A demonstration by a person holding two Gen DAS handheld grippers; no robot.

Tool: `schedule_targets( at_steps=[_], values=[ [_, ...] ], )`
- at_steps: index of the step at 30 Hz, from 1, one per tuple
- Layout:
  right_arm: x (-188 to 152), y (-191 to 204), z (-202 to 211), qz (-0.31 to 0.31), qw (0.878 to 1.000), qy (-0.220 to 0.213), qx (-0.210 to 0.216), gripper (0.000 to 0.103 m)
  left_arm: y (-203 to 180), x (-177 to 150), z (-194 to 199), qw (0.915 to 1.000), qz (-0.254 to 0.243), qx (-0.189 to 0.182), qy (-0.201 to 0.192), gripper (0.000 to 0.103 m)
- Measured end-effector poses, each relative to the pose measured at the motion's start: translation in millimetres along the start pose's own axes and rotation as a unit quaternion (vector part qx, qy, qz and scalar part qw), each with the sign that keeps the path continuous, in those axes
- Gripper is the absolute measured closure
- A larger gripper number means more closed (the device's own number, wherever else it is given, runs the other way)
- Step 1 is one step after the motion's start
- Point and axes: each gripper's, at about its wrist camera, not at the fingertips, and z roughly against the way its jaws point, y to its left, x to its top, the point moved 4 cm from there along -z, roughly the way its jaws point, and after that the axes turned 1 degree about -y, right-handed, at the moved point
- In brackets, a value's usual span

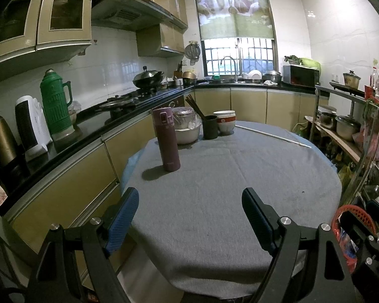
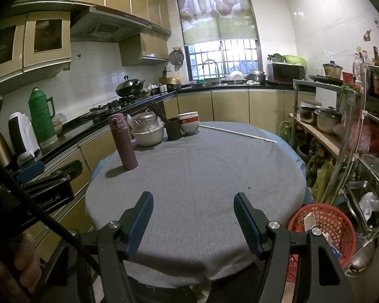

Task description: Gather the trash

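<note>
Both claws parted, nothing between the pads: left claw [image 1: 189, 217] wide, right claw [image 2: 193, 217] slightly narrower. No loose trash visible on grey tabletop [image 2: 194, 166]. Red basket [image 2: 323, 229] holding scraps, low beside tabletop edge, nearest right claw.

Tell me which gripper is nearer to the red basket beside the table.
Right. The right gripper hangs over the table edge with the red basket just beside it; the left gripper is farther off, on its other side.

Open left tool [image 1: 190, 203] above grey tablecloth [image 1: 214, 181]
</note>
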Motion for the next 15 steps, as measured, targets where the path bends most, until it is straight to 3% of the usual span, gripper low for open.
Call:
schedule_targets(
  at_steps=[15],
  values=[
    [12,-8,-16,0.004,1.0,0.002,0.009,0.033,1,-3,-14,0.9997,-0.005,0.018,0.013,0.019]
  ],
)
